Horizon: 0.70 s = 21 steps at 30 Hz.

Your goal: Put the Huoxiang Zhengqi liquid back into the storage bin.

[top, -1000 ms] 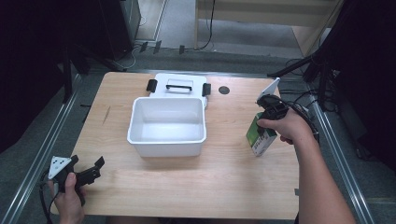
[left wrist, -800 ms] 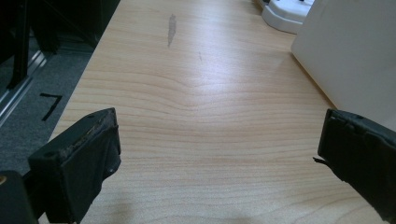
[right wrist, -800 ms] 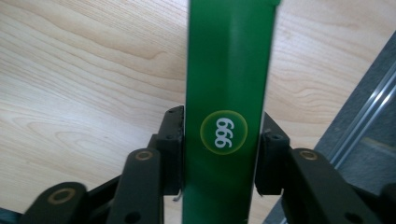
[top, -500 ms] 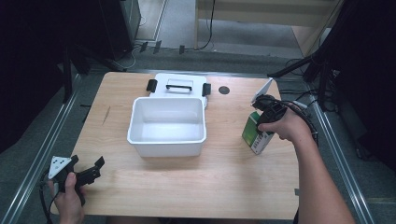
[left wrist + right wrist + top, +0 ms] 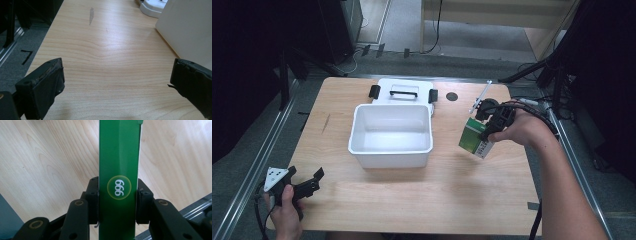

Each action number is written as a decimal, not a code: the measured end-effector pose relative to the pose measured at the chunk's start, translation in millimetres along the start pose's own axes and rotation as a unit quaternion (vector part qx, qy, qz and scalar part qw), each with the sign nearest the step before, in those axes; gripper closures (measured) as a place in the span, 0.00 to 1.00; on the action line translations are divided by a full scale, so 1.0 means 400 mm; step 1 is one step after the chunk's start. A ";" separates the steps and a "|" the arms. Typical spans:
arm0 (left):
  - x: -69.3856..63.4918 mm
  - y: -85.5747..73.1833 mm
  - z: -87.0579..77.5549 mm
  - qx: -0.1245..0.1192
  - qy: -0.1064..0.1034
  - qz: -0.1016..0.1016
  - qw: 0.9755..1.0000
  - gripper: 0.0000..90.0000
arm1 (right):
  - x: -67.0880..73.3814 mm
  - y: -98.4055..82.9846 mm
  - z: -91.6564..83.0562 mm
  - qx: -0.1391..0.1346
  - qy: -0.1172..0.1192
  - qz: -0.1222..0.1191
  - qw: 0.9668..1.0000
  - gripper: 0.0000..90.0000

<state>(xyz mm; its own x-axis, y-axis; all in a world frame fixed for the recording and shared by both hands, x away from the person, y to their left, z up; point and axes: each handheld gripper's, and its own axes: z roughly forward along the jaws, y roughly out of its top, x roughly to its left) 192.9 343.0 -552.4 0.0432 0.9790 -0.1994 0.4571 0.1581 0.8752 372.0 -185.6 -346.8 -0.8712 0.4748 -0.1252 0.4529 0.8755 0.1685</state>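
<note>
Green box [image 5: 477, 139], clenched in the right claw [image 5: 484, 135], has shifted toward the white bin [image 5: 391, 150]; left claw [image 5: 307, 184] released.

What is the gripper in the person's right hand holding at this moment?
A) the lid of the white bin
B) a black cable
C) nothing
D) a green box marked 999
D: the right gripper view shows the right gripper with its jaws pressed on both sides of the green box, which bears a round 999 mark.

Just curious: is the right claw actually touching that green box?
Touching. In the right gripper view, both jaws of the right claw press flat against opposite sides of the green box, with no gap.
</note>
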 end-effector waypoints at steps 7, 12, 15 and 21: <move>0.000 0.000 0.000 0.001 -0.001 -0.001 1.000 0.00 | 0.006 0.034 -0.060 -0.012 -0.014 -0.031 0.999 0.71; 0.001 0.001 0.001 0.000 -0.002 -0.001 1.000 0.00 | 0.016 0.082 -0.109 -0.020 -0.021 -0.073 0.997 0.71; 0.001 0.001 0.002 0.000 -0.003 -0.001 1.000 0.00 | 0.020 0.098 -0.118 -0.027 -0.015 -0.080 0.996 0.71; 0.001 0.001 0.001 0.001 -0.004 -0.001 1.000 0.00 | 0.042 0.155 -0.138 -0.029 -0.003 -0.114 0.993 0.71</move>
<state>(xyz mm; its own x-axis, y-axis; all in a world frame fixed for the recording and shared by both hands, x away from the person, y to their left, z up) 193.5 343.4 -552.5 0.0488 0.9776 -0.2046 0.4585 0.1601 0.8742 375.0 -128.3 -284.3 -0.9487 0.2649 -0.1728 0.2314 0.9538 0.1918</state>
